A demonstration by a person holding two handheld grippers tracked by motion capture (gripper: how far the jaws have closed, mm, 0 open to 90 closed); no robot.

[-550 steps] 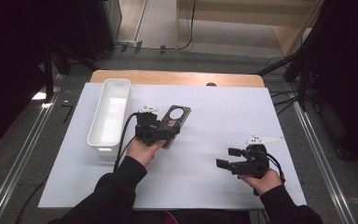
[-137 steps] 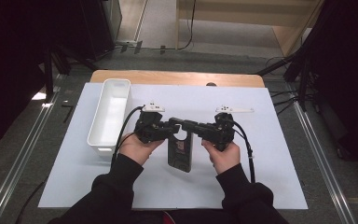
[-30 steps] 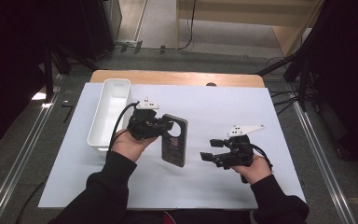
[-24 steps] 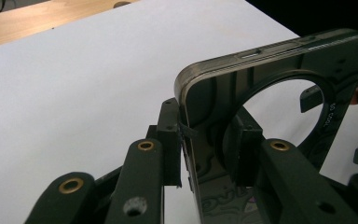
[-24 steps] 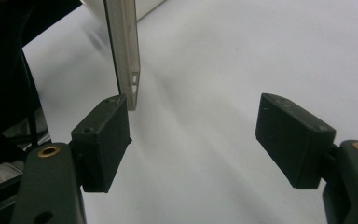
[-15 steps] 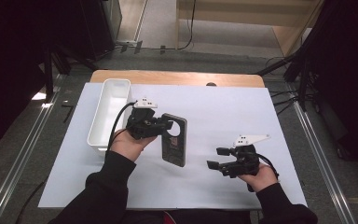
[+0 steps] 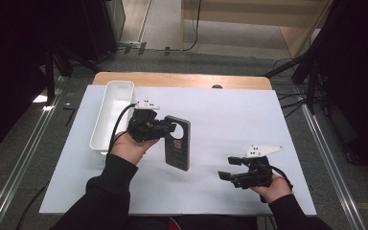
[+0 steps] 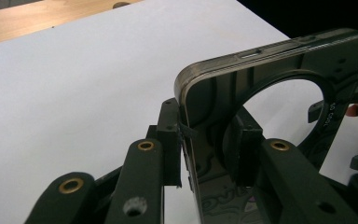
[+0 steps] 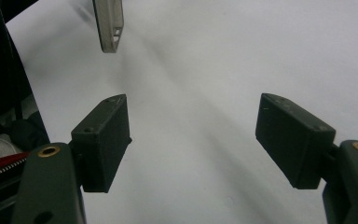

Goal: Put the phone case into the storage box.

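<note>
A dark phone case [image 7: 178,143] with a round opening near its top hangs tilted over the white mat, its lower end toward the person. My left gripper [image 7: 166,129] is shut on the case's upper left edge. In the left gripper view the two pads clamp the case wall [image 8: 270,60] beside the round hole, my left gripper [image 8: 205,149] closed tight on it. My right gripper [image 7: 226,168] sits low at the front right, open and holding nothing, well apart from the case. In the right gripper view its jaws [image 9: 196,140] stand wide over bare mat, with the case's end [image 9: 108,23] farther off.
A long white tray [image 7: 112,115] lies along the mat's left side, just left of my left hand. The white mat [image 7: 239,115] covers a wooden table [image 7: 182,79]. Metal rails and cables run along the floor on both sides.
My right gripper has drawn back toward the front right edge, staying open. My left gripper keeps its hold on the case and has barely shifted.
</note>
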